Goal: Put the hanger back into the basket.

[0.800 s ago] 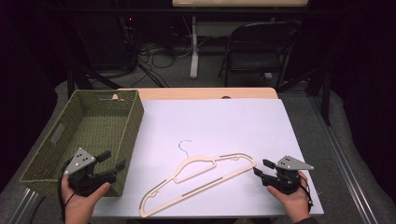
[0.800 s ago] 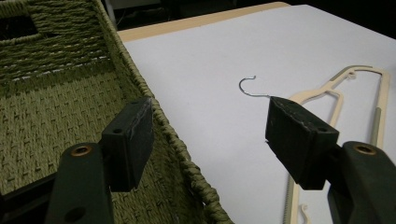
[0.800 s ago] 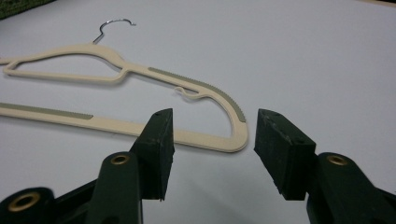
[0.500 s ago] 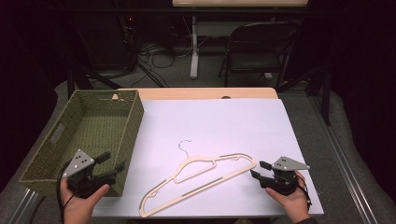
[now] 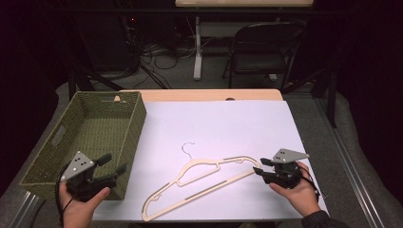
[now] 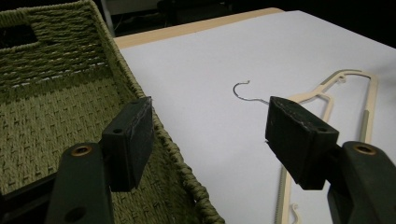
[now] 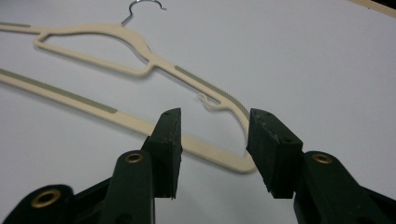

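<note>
Lying flat on the white sheet [image 5: 228, 123], the cream hanger [image 5: 199, 183] is straddled at its corner by the right gripper [image 7: 214, 140], jaws narrowly parted; the left gripper [image 6: 205, 135] is held wide beside the basket [image 5: 95, 128].

**No words to read**

No text, labels, brands, nos. or signs can be read in any pic.
</note>
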`<state>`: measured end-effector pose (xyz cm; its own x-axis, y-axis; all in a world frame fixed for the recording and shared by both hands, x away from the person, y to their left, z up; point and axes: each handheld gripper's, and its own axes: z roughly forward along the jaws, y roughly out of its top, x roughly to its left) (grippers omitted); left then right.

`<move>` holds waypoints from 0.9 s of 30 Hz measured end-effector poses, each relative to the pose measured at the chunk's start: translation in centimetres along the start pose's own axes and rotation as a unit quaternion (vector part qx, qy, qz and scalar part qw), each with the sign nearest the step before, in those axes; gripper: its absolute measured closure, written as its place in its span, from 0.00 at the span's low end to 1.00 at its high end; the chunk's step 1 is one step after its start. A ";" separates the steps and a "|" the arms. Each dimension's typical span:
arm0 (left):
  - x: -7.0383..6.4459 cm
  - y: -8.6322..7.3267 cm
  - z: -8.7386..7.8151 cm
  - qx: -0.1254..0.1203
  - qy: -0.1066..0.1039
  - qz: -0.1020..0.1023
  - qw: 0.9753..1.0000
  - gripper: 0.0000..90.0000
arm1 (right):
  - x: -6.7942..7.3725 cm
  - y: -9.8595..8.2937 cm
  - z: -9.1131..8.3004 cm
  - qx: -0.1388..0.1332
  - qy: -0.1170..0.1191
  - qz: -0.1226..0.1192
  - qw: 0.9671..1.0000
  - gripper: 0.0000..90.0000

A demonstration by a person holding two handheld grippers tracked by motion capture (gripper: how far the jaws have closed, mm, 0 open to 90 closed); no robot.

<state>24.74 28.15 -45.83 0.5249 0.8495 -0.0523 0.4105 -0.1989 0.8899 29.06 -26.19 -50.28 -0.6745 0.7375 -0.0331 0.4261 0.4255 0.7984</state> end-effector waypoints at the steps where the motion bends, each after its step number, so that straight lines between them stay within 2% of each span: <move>1: 0.0 0.0 0.0 0.000 -0.001 0.000 1.000 0.36 | 0.0 0.0 0.0 0.000 0.000 0.000 1.000 0.60; 2: -0.1 0.0 0.0 -0.001 -0.003 0.001 1.000 0.36 | -0.1 0.7 -0.1 0.009 0.002 0.000 1.000 0.62; 5: -0.2 0.1 -0.1 0.000 -0.004 0.003 1.000 0.36 | -0.1 2.4 0.0 0.006 0.040 0.005 0.999 0.63; 6: -0.2 0.1 -0.1 -0.002 -0.005 0.002 1.000 0.36 | 0.1 3.3 0.3 0.009 0.041 -0.012 0.999 0.62; 9: -0.2 0.1 -0.3 -0.003 -0.005 0.002 1.000 0.36 | 0.2 3.9 0.8 0.016 0.040 -0.025 0.999 0.61; 10: -0.2 0.1 -0.3 -0.003 -0.005 0.002 1.000 0.36 | 0.3 4.5 1.2 0.025 0.040 -0.038 0.998 0.61; 13: -0.1 0.1 -0.4 -0.004 -0.004 0.000 1.000 0.36 | 0.4 5.0 1.6 0.037 0.044 -0.046 0.997 0.62; 14: -0.1 0.1 -0.4 -0.005 -0.004 0.000 1.000 0.36 | 0.5 5.5 1.9 0.047 0.054 -0.053 0.996 0.63; 16: -0.1 0.1 -0.4 -0.004 -0.003 -0.001 1.000 0.36 | 0.5 5.8 2.1 0.050 0.061 -0.055 0.995 0.63; 19: 0.0 0.0 -0.3 -0.003 -0.004 -0.002 1.000 0.36 | 0.5 6.6 2.5 0.073 0.072 -0.064 0.993 0.62; 20: -0.1 0.0 -0.3 -0.002 -0.004 -0.002 1.000 0.36 | 0.6 6.8 2.8 0.065 0.070 -0.066 0.993 0.62; 21: -0.1 0.0 -0.3 -0.002 -0.005 -0.002 1.000 0.36 | 0.6 7.1 2.9 0.082 0.069 -0.075 0.991 0.60; 22: -0.1 0.0 -0.3 -0.001 -0.006 -0.001 1.000 0.36 | 0.6 7.3 3.0 0.083 0.069 -0.076 0.991 0.60; 23: -0.1 0.0 -0.3 -0.001 -0.006 -0.001 1.000 0.36 | 0.7 7.7 3.1 0.107 0.075 -0.084 0.988 0.60; 24: -0.1 0.1 -0.2 0.001 -0.007 -0.001 1.000 0.36 | 0.8 7.8 3.3 0.103 0.075 -0.085 0.988 0.59; 25: -0.1 0.1 -0.2 0.002 -0.007 -0.001 1.000 0.36 | 0.8 8.2 3.4 0.130 0.076 -0.092 0.984 0.56; 27: -0.1 0.1 -0.2 0.003 -0.006 -0.001 1.000 0.36 | 0.8 8.4 3.9 0.121 0.076 -0.089 0.986 0.53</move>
<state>24.53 28.13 -45.68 0.5332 0.8438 -0.0607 0.4167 -0.1995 0.8869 34.42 -19.94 -45.96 -0.8268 0.5599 -0.0540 0.4117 0.6679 0.6200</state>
